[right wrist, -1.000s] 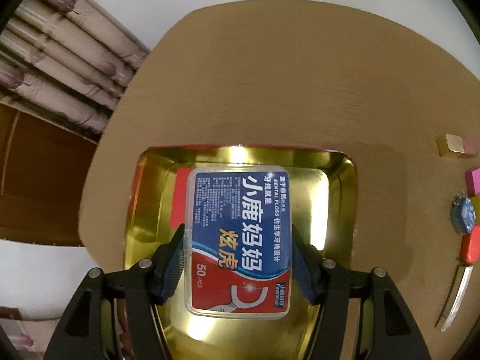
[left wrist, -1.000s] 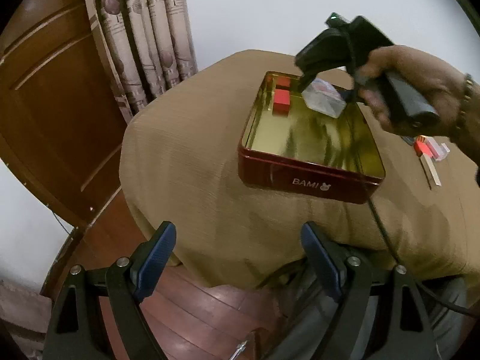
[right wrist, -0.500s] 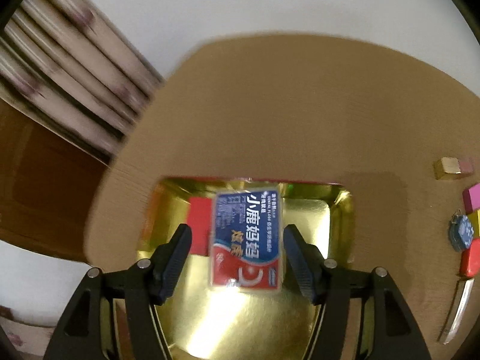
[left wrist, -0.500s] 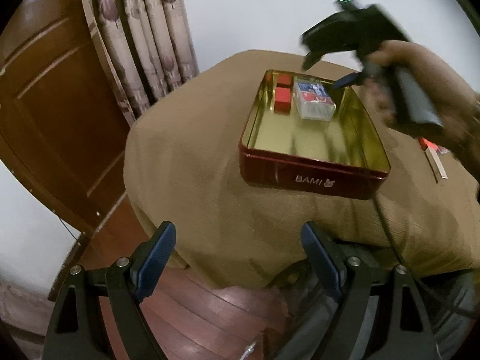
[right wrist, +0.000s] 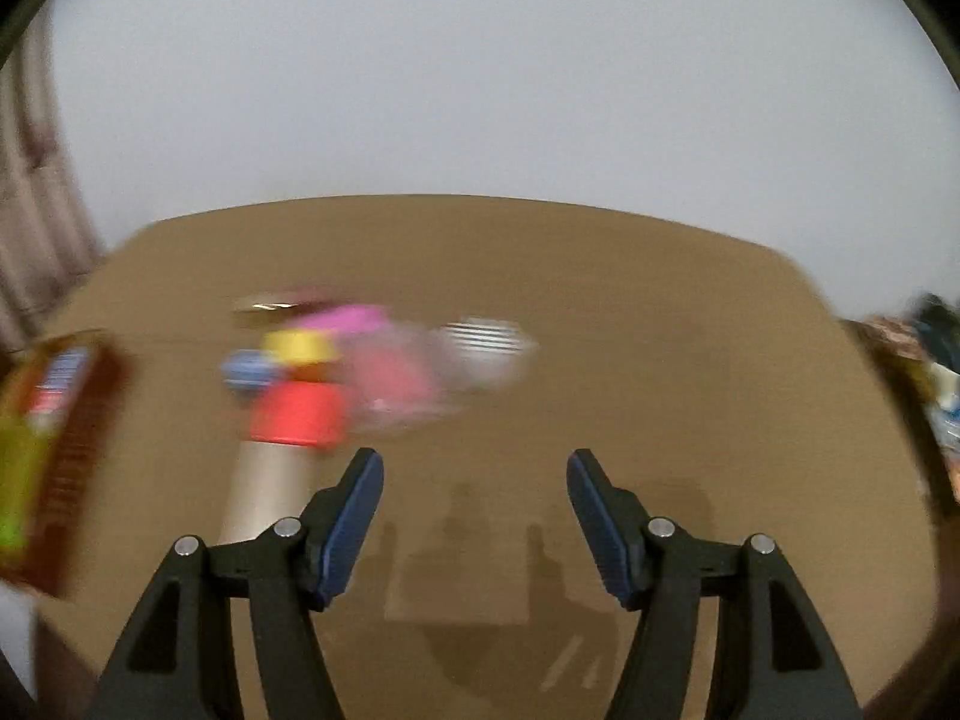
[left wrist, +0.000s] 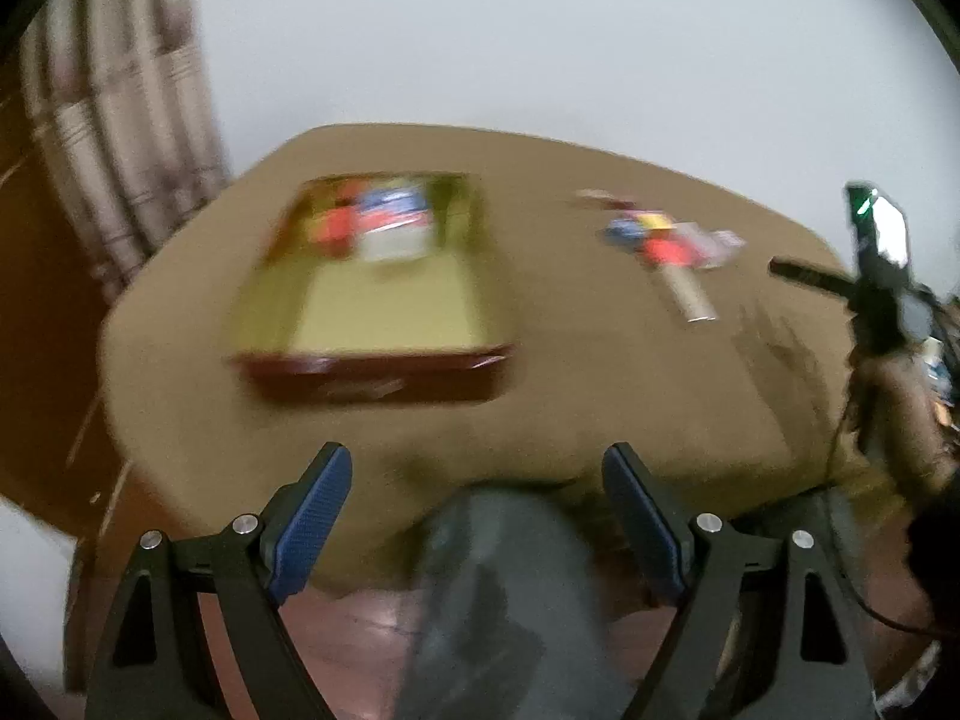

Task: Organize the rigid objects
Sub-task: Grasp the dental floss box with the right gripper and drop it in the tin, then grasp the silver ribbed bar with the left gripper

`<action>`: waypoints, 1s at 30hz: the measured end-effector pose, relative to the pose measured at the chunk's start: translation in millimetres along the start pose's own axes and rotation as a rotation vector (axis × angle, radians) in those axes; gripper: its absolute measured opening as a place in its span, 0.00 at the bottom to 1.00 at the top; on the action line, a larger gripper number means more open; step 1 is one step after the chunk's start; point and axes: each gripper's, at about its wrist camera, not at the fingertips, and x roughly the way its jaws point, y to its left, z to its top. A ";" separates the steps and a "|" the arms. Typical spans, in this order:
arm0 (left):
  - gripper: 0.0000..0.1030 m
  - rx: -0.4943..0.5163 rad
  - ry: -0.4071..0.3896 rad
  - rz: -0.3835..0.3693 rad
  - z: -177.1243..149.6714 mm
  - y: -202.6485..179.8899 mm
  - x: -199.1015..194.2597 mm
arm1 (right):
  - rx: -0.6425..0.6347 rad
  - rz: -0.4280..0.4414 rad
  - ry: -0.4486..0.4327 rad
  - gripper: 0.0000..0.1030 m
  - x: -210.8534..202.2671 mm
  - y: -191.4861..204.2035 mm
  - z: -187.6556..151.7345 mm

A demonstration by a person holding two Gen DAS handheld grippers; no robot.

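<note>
Both views are blurred by motion. A red tin [left wrist: 372, 369] with a gold inside stands on the brown tablecloth, left of centre. In it lie a blue-and-white floss box [left wrist: 393, 225] and a red block [left wrist: 336, 225]. My left gripper [left wrist: 477, 462] is open and empty, held off the table's near edge. My right gripper [right wrist: 474, 468] is open and empty above bare cloth. Just left of it is a pile of small things: a red block [right wrist: 297, 417], a yellow piece [right wrist: 300, 345] and a pink piece [right wrist: 348, 318]. The tin [right wrist: 90, 420] shows at that view's left edge.
A blue round item [right wrist: 246, 369], a clear striped item [right wrist: 486, 345] and a beige strip [right wrist: 264, 486] belong to the same pile [left wrist: 660, 240]. A person's knee in grey trousers [left wrist: 498, 570] is under the left gripper. A curtain [left wrist: 120, 120] hangs at the left.
The right gripper let go of the floss box, which now lies in the tin, and swung right to the pile. The left view has turned to the right.
</note>
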 end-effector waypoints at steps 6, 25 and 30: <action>0.83 0.059 -0.003 -0.058 51.8 -75.9 42.1 | 0.128 -0.074 0.041 0.64 35.4 -85.2 -10.1; 0.76 0.095 0.233 0.000 116.1 -152.0 217.7 | 0.266 0.136 0.023 0.65 48.9 -155.9 -20.0; 0.56 0.103 0.252 0.005 115.0 -152.8 229.1 | 0.288 0.156 0.015 0.65 44.9 -170.6 -20.3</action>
